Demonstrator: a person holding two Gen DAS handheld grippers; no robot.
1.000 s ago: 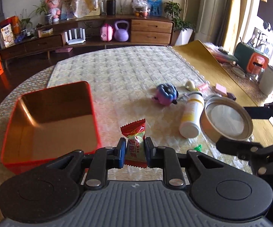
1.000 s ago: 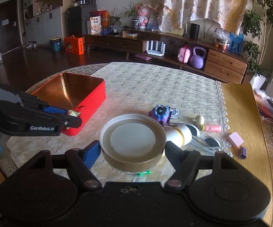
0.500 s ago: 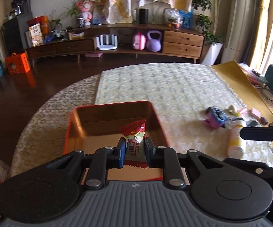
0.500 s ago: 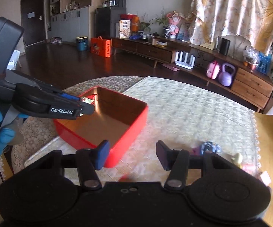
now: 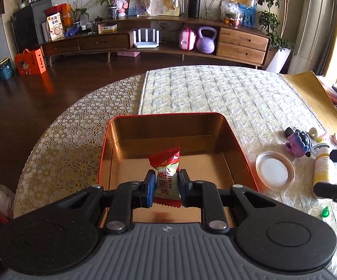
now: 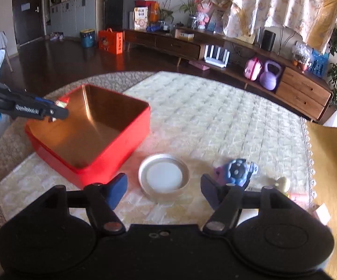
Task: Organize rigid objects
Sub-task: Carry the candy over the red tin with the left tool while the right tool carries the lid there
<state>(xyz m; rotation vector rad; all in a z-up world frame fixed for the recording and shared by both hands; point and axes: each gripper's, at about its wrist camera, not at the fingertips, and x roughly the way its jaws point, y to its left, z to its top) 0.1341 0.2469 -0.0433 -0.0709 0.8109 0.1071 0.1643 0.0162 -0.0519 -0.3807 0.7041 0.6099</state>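
My left gripper (image 5: 166, 187) is shut on a red and white candy packet (image 5: 166, 163) and holds it above the inside of the red tin box (image 5: 168, 114). In the right wrist view the same gripper (image 6: 60, 110) hangs over the box's (image 6: 112, 149) far left corner. My right gripper (image 6: 163, 187) has its jaws opening. A round metal lid (image 6: 163, 177) lies flat on the cloth between and just past its fingertips, and the pads do not touch it. The lid (image 5: 274, 171) rests just right of the box.
A purple toy (image 6: 235, 171) lies right of the lid, with a white and yellow bottle (image 5: 321, 166) and a small green piece (image 5: 324, 212) near it. Small pale items sit by the cloth's right edge. The round table's rim drops to dark floor on the left.
My left gripper carried the candy leftward until it came over the box. The lid now lies beside the box, left of where it was. The right jaws narrowed, then widened again.
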